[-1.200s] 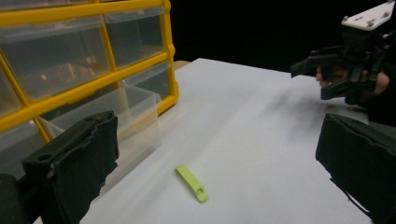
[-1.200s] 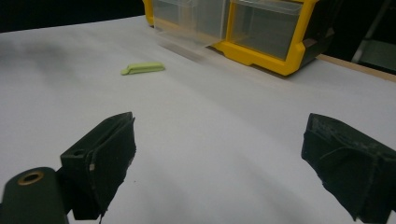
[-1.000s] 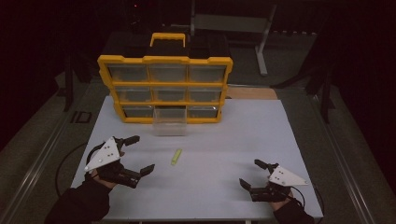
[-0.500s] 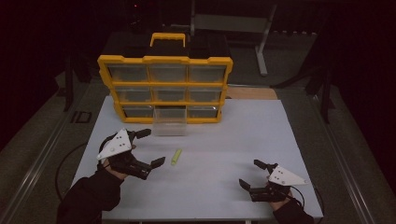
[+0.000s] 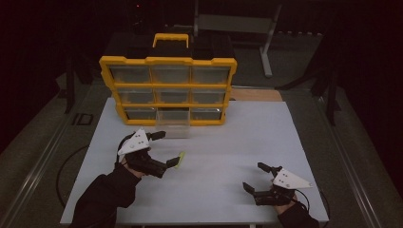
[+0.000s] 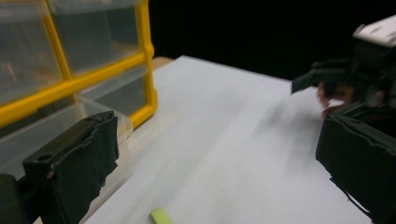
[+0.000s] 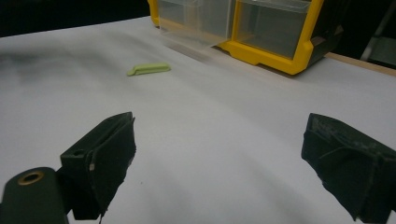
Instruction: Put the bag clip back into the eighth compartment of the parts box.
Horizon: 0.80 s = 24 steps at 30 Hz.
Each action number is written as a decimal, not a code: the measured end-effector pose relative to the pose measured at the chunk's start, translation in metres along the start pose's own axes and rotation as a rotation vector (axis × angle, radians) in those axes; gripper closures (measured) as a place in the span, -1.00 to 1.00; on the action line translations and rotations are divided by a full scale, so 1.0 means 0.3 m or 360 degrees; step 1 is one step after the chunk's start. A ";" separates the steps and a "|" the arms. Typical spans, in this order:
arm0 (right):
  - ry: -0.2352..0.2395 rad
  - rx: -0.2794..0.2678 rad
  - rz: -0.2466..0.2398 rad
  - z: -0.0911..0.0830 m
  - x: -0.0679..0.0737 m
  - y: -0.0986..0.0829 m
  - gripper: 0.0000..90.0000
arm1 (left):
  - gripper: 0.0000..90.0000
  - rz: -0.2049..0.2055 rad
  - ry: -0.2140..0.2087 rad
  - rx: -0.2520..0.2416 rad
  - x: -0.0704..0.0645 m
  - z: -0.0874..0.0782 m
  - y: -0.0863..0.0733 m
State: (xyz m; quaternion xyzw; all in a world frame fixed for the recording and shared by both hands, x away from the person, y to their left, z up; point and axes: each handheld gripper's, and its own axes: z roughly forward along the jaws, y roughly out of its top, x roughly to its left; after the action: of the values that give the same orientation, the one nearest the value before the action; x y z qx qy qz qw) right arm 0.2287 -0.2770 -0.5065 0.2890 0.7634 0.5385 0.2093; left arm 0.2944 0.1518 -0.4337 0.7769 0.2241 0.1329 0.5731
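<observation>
Left gripper (image 5: 161,149) hovers over the white table (image 5: 237,142), jaws spread wide, nothing between them; the small green clip (image 5: 179,160) lies flat on the table just beside the lower jaw tip, not touching as far as I can tell. In the left gripper view its end pokes in at the bottom edge between the jaws. Right gripper (image 5: 254,178) sits low near the table's front right corner, well apart from the piece, jaws also released and empty. The yellow organizer (image 5: 167,90) stands at the back, with one clear drawer (image 5: 172,124) in the bottom row pulled out, near the clip. The clip looks like thin, stiff plastic, very light, likely to skid on the smooth tabletop; shape is blurry, possibly a small lip at one end. Best pinched across its narrow width near mid-length, jaws coming down low and square.
</observation>
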 end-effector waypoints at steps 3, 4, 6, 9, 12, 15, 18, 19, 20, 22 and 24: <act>0.0000 -0.0002 0.0004 0.000 -0.001 0.000 -0.79 | -0.99 0.0008 0.0037 0.0064 -0.005 0.036 -0.022; 0.0002 -0.0001 0.0002 0.000 -0.001 0.000 -0.79 | -0.99 -0.0007 0.0049 0.0097 -0.005 0.050 -0.031; 0.0003 0.0000 0.0001 0.001 0.000 0.000 -0.79 | -0.99 -0.0013 0.0063 0.0149 -0.005 0.074 -0.051; 0.0005 0.0000 -0.0001 0.001 0.001 0.000 -0.79 | -0.99 -0.0014 0.0095 0.0222 -0.005 0.104 -0.080; 0.0003 -0.0001 0.0000 0.001 0.000 0.000 -0.79 | -0.99 -0.0036 0.0119 0.0274 -0.001 0.123 -0.102; 0.0007 0.0003 0.0002 0.002 0.000 0.000 -0.79 | -0.99 -0.0054 0.0150 0.0298 0.001 0.137 -0.122; 0.0008 0.0006 0.0000 0.003 0.002 0.000 -0.79 | -0.99 -0.0066 0.0172 0.0312 0.004 0.150 -0.138; 0.0009 0.0005 -0.0001 0.003 0.003 0.000 -0.79 | -0.99 -0.0080 0.0173 0.0322 0.006 0.155 -0.142; 0.0009 0.0005 -0.0001 0.003 0.003 0.001 -0.79 | -0.99 -0.0085 0.0187 0.0332 0.007 0.158 -0.144; 0.0009 0.0005 0.0000 0.003 0.003 0.000 -0.79 | -0.99 -0.0109 0.0192 0.0359 0.011 0.166 -0.148; 0.0007 0.0006 0.0000 0.003 0.002 0.000 -0.79 | -0.99 -0.0130 0.0205 0.0386 0.015 0.172 -0.152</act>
State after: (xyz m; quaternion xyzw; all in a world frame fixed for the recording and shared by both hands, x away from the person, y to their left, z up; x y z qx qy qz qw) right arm 0.2287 -0.2759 -0.5068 0.2881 0.7648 0.5377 0.2070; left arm 0.3132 0.1223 -0.4931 0.8206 0.3063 0.1309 0.4645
